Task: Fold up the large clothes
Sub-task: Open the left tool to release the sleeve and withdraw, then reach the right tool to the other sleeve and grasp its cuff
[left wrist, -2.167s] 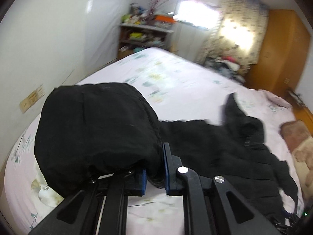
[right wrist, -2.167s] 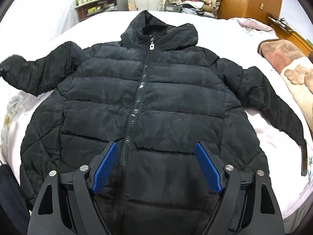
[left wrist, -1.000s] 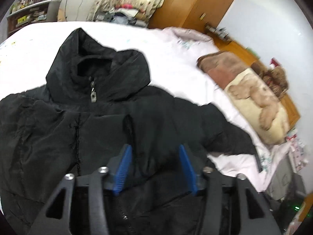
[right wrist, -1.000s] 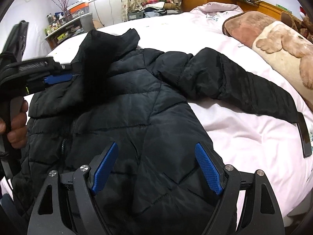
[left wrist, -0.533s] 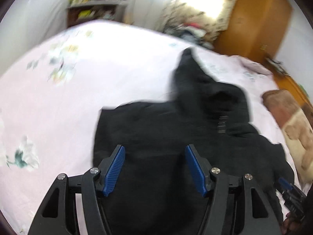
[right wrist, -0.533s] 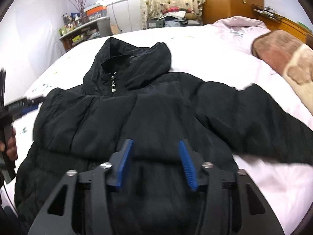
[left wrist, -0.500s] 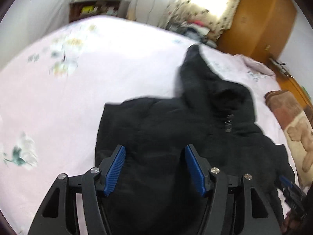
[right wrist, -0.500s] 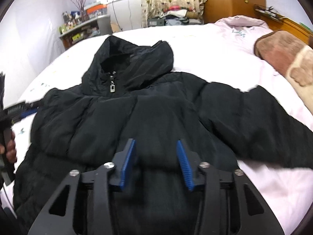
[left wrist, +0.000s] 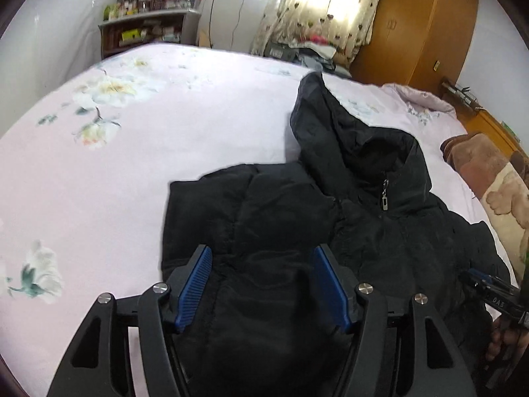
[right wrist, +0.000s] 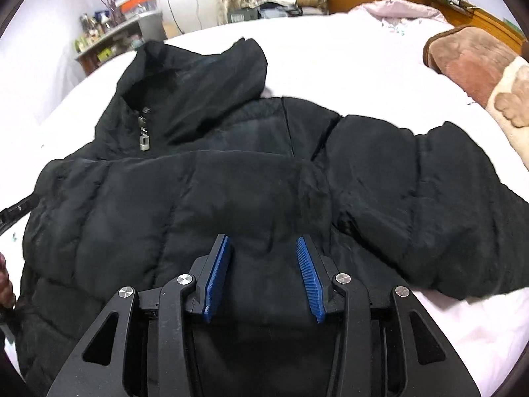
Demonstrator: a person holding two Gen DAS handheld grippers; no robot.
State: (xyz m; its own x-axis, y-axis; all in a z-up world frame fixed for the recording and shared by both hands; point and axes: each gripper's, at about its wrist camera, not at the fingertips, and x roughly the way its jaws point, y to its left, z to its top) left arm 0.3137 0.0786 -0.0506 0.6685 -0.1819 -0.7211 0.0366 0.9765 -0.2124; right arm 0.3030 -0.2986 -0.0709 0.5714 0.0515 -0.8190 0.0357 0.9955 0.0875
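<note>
The jacket (right wrist: 251,185) is matt black quilted cloth, puffy and stitched in panels, with a dull metal zipper pull (right wrist: 144,139) at its collar. The left gripper (left wrist: 263,284) and right gripper (right wrist: 263,276) are matt black plastic with ribbed blue pads (left wrist: 195,286) and shiny metal screws. The bedsheet (left wrist: 99,152) is smooth pale cloth with a printed flower pattern. At upper right the wardrobe (left wrist: 420,29) is glossy orange-brown wood; the blanket (right wrist: 469,63) looks plush and fuzzy.

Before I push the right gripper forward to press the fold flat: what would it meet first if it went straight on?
Most likely the black jacket: the right gripper is open with padded fabric between its fingers, and the folded sleeve lies just ahead. Depth is unclear; it may already be touching.
</note>
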